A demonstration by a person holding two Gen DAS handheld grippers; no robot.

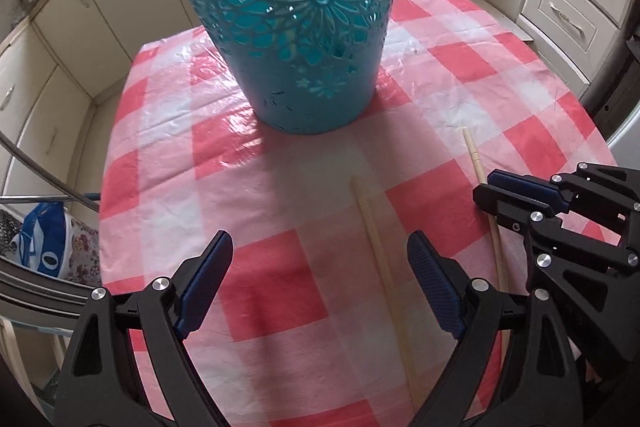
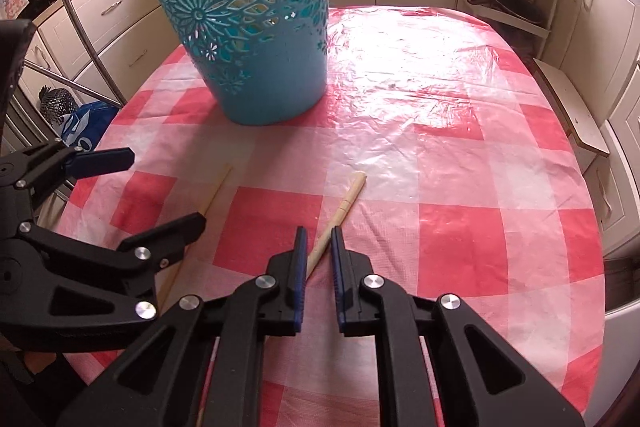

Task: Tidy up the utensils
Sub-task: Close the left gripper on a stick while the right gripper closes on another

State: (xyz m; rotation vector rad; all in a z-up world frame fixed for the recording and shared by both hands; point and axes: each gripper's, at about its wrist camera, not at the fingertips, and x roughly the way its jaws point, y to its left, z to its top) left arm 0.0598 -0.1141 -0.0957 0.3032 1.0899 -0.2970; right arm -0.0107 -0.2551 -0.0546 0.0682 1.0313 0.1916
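Now, on the left, the left gripper (image 1: 320,283) hangs low over the near edge of the checked table (image 1: 168,163), its jaws spread wide with nothing between the pads. Seen from the right wrist, that same gripper (image 2: 164,187) comes in from the left edge, fingers apart. One chopstick (image 1: 380,259) lies flat on the cloth inside that gap, closer to the right-hand finger (image 1: 436,291), running from the near edge toward the table's middle; no pad touches it. From the right wrist, this stick (image 2: 214,195) lies left of the other, its near part hidden under the left gripper.

Moving on, the blue basket (image 1: 296,27) stands upright toward the far side of the table, left of centre in the right wrist view (image 2: 256,27), well apart from both sticks. Its wall is cut through with flower patterns.

Further right, the second chopstick (image 2: 340,215) lies slanted, thick end pointing at the far right. The right gripper (image 2: 318,239) has its jaws nearly together, one on each side of the stick. Whether the pads actually press it, I cannot tell. From the left wrist, that gripper (image 1: 486,189) sits by the right edge, with the stick (image 1: 476,163) passing under its tips.
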